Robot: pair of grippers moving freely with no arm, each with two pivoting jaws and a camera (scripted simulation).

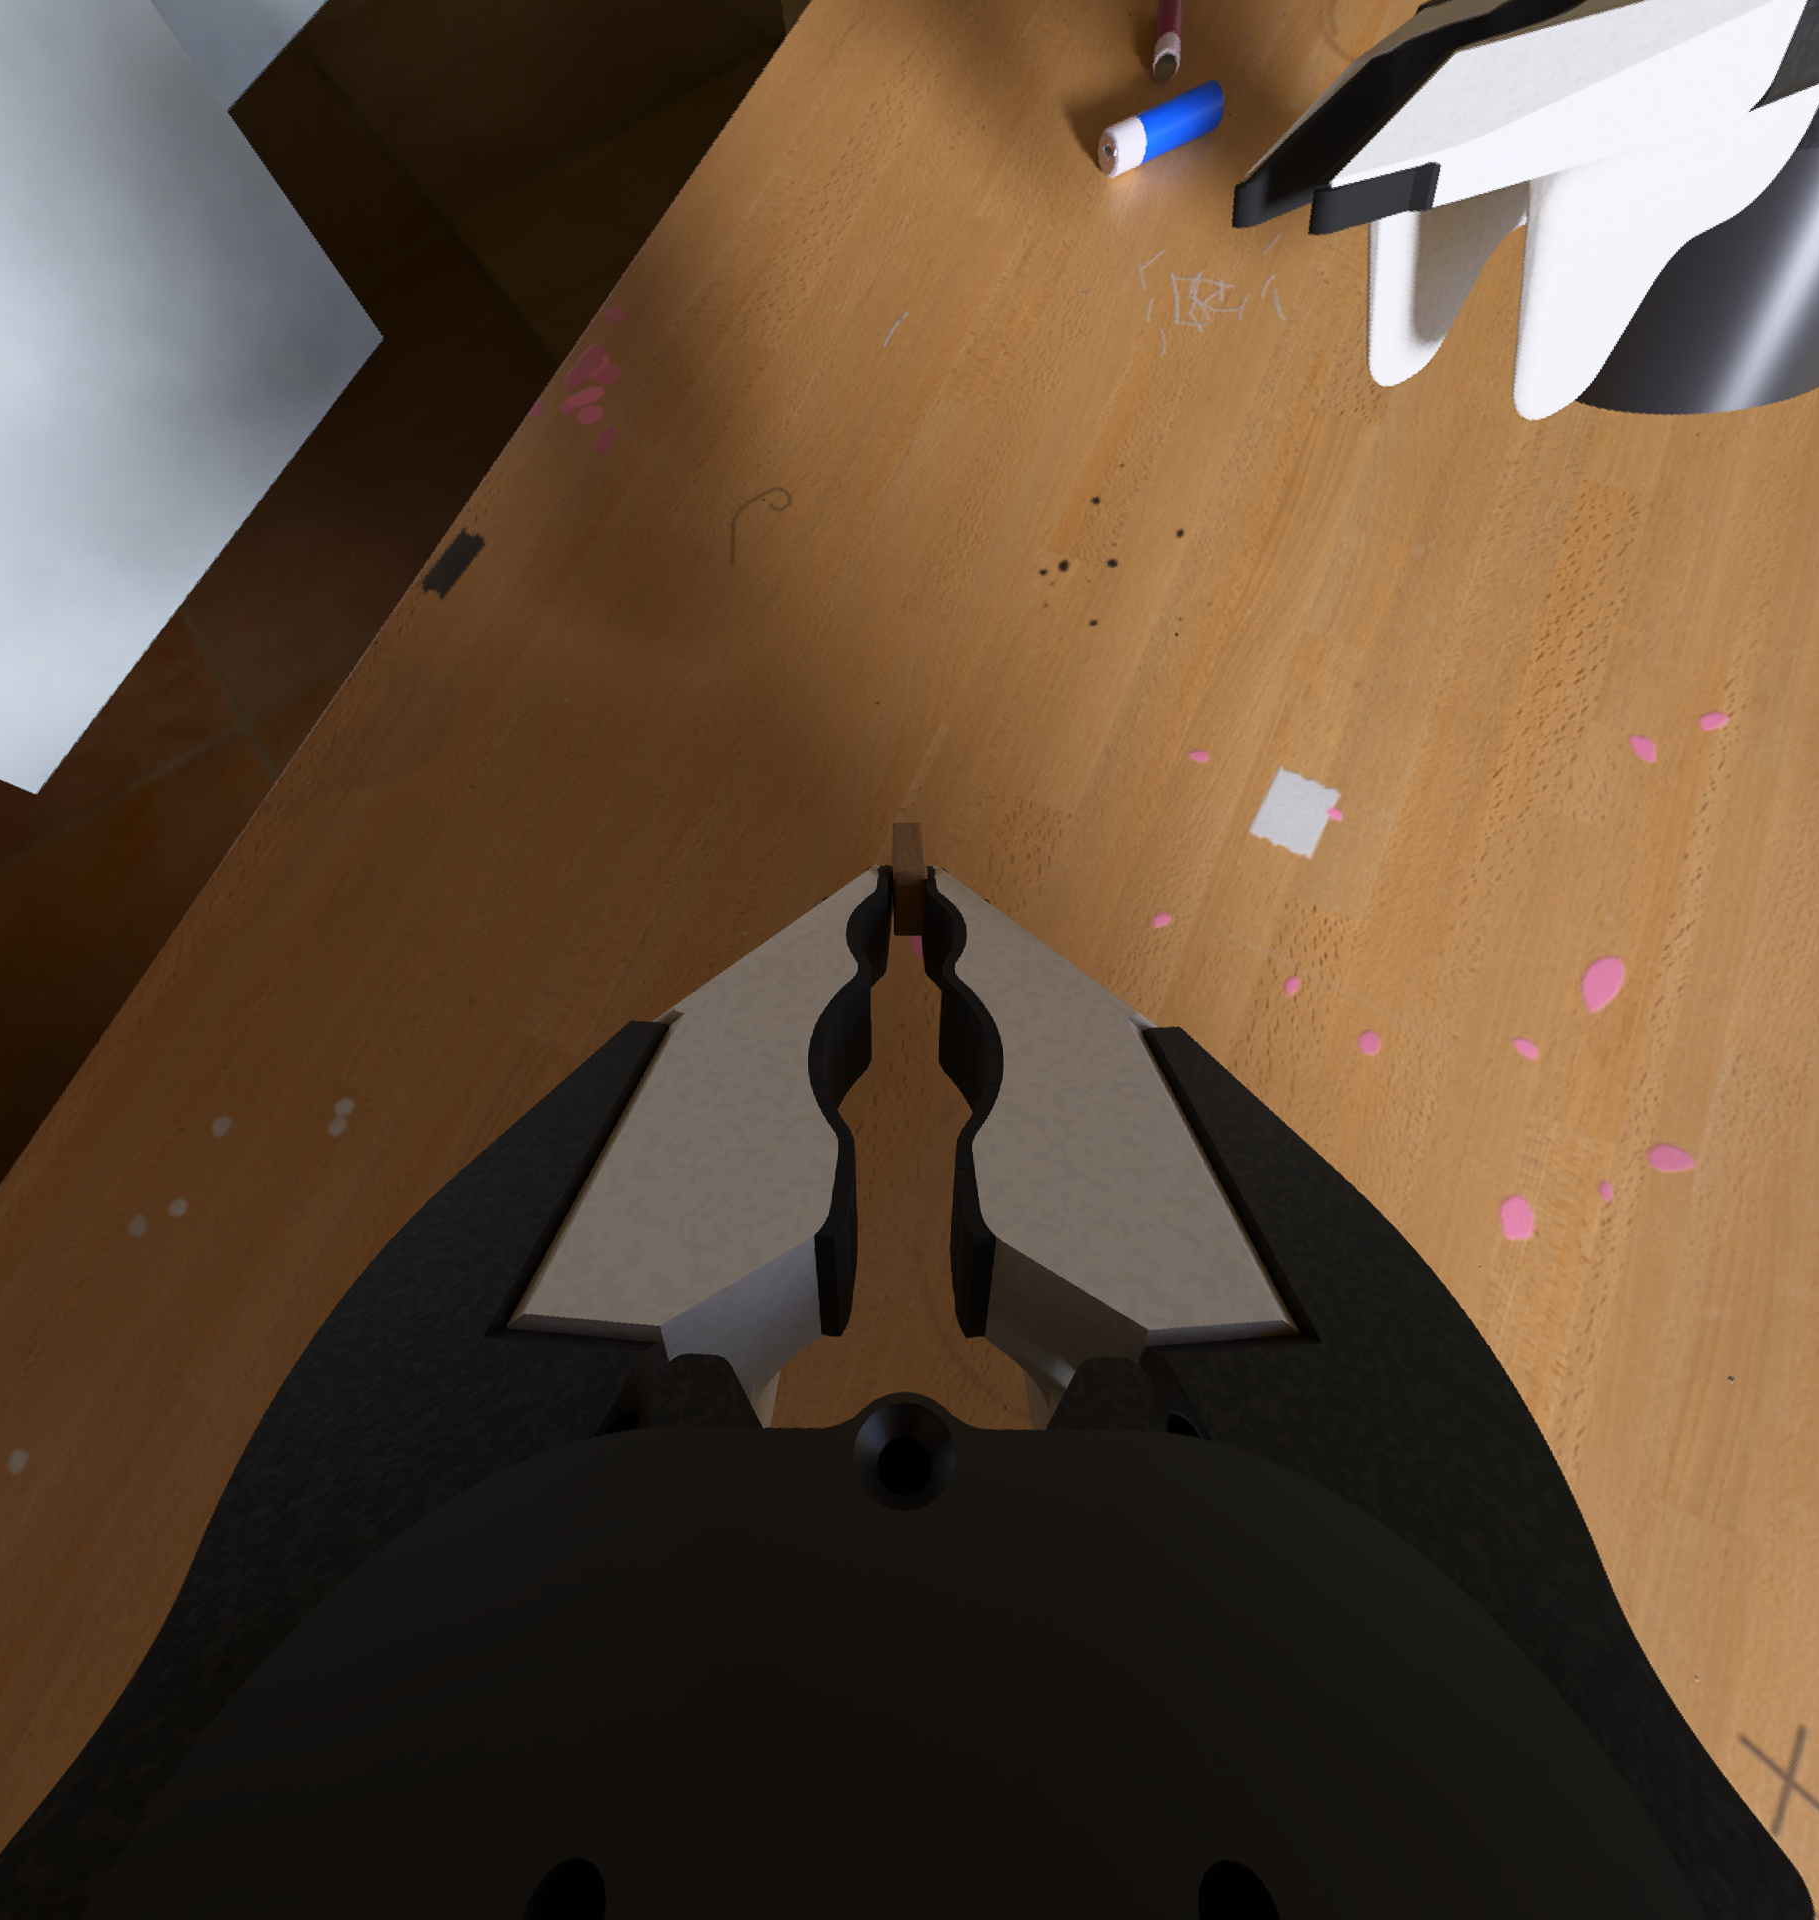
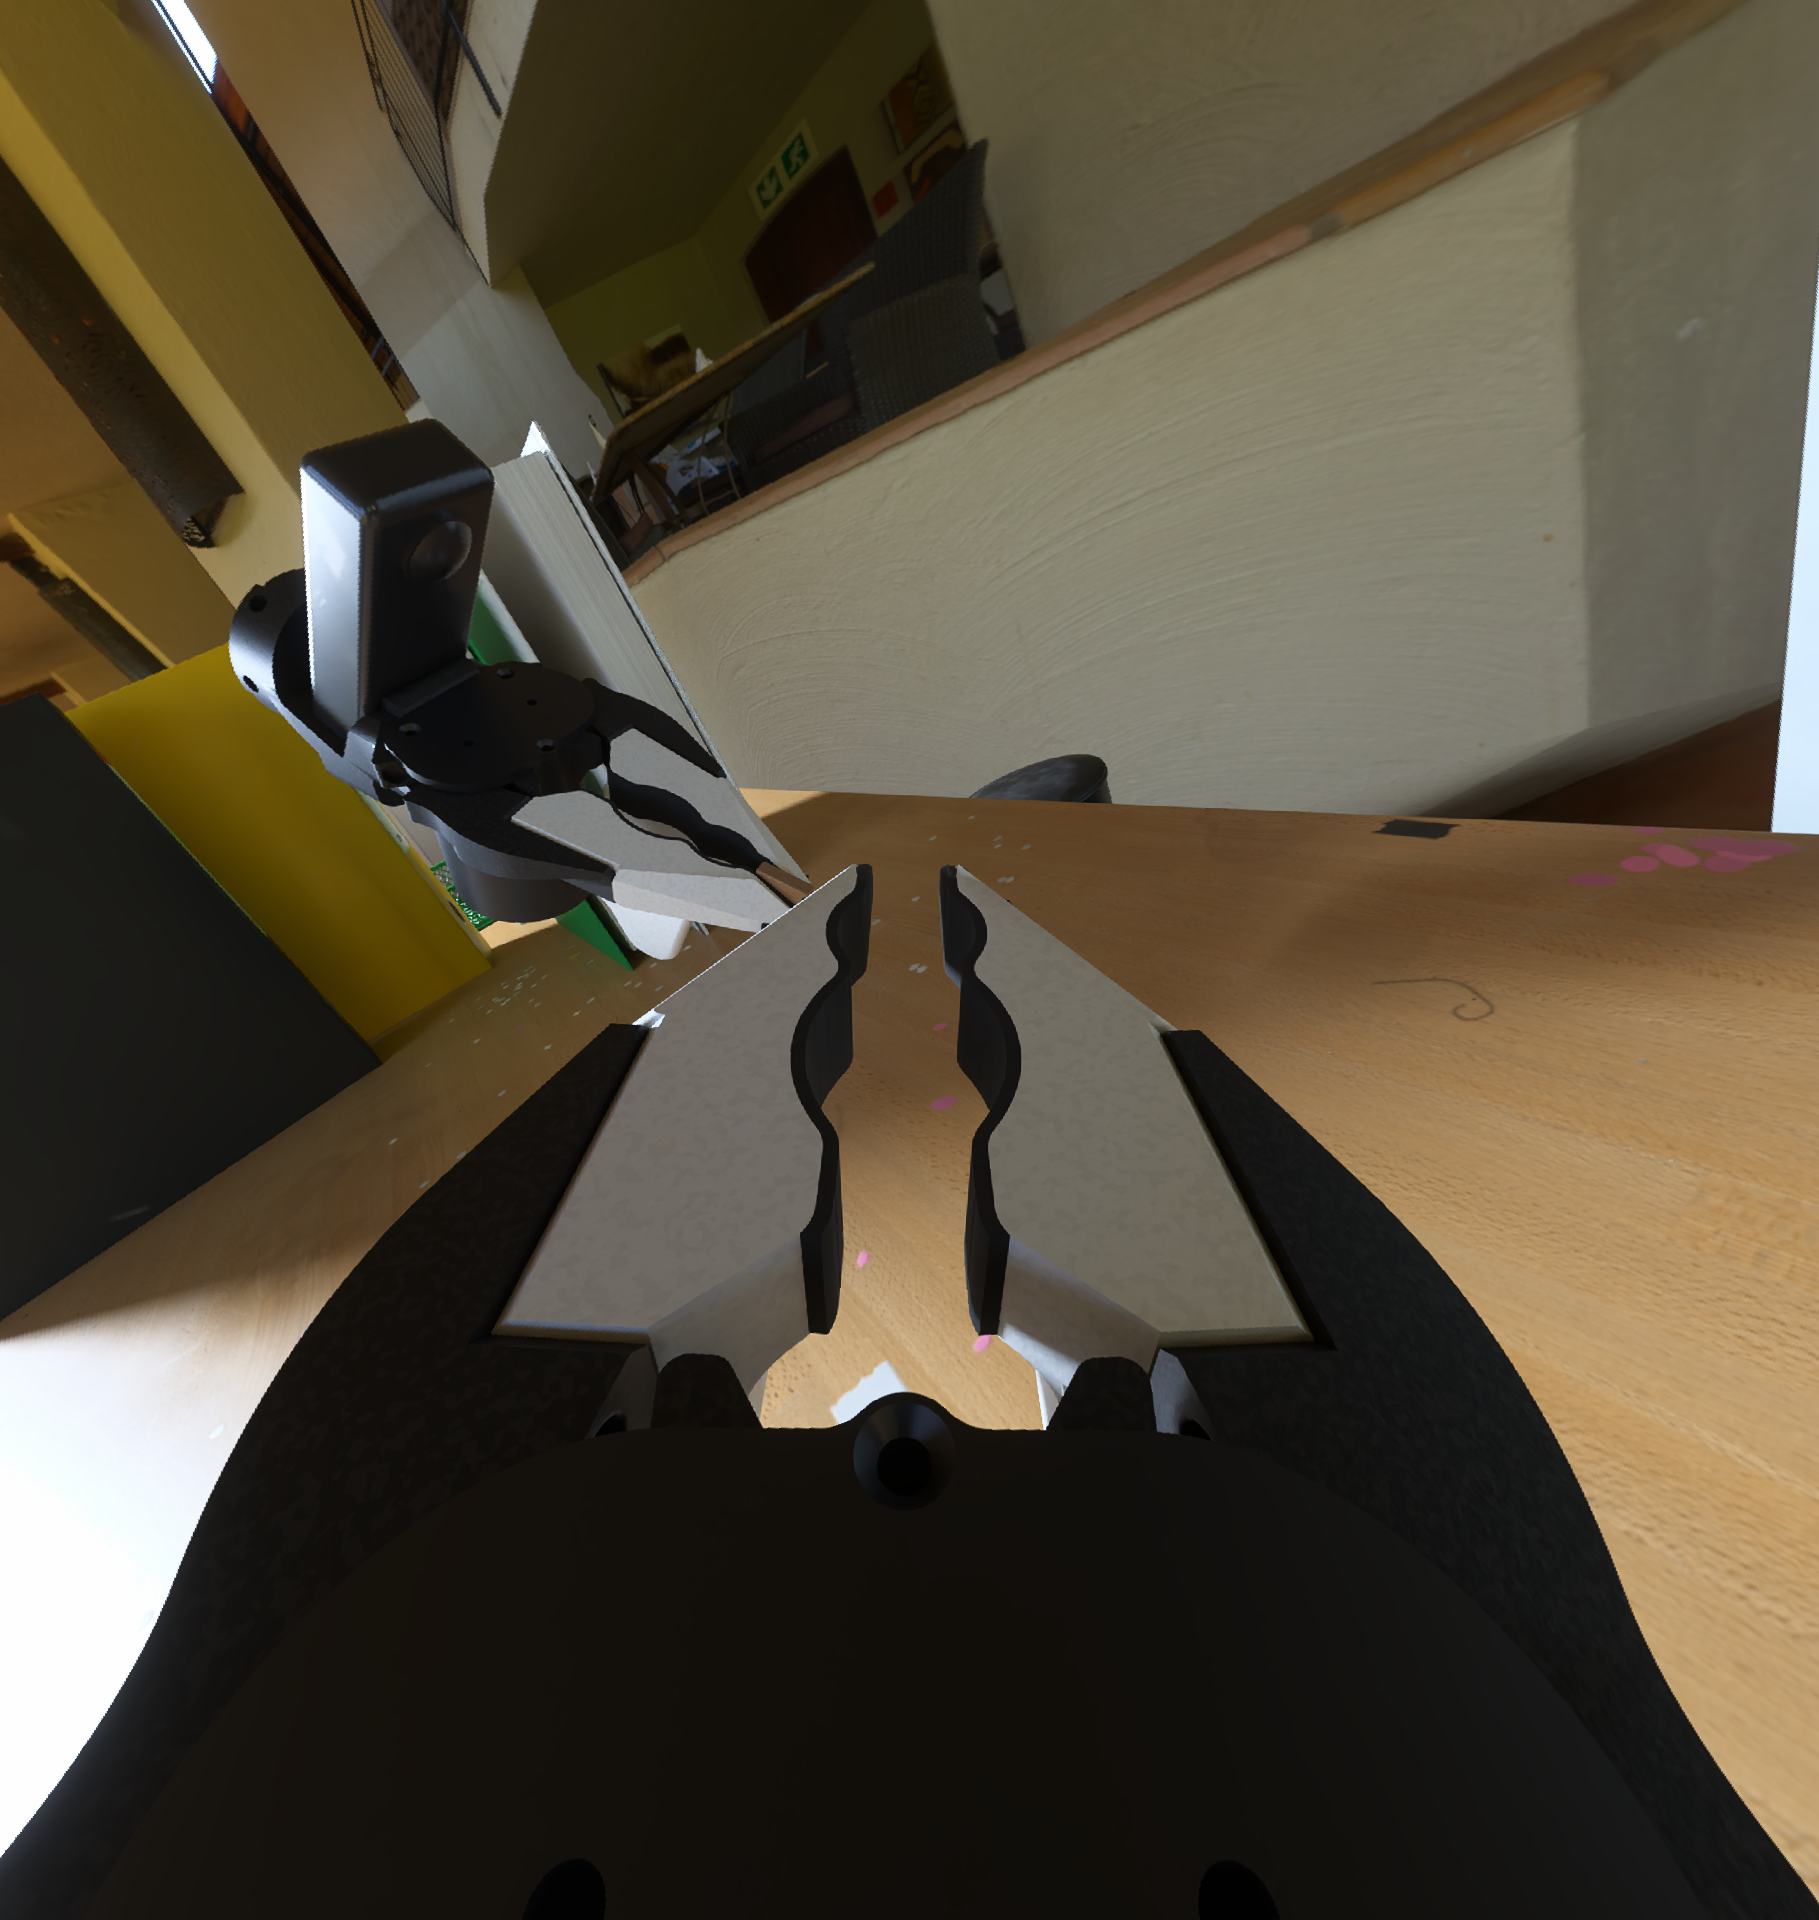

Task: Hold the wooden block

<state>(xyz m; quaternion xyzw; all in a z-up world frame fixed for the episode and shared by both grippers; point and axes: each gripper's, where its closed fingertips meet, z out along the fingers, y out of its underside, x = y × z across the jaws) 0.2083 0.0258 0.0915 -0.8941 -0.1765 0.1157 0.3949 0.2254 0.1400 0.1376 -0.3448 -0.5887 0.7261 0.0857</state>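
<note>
The table [image 1: 1300, 582] is light wood, with pink spots [image 1: 1601, 982] scattered at the right and more in a cluster [image 1: 590, 382] by its left edge. Black specks [image 1: 1063, 567] dot the middle. A white patch [image 1: 1292, 812] lies right of centre, and a black patch [image 1: 453, 563] sits at the left edge. At the far end lie a blue-and-white cylinder [image 1: 1160, 127] and, just beyond it, a dark red pen [image 1: 1167, 40]. Faint pale scratches [image 1: 1201, 299] mark the wood near them.
</note>
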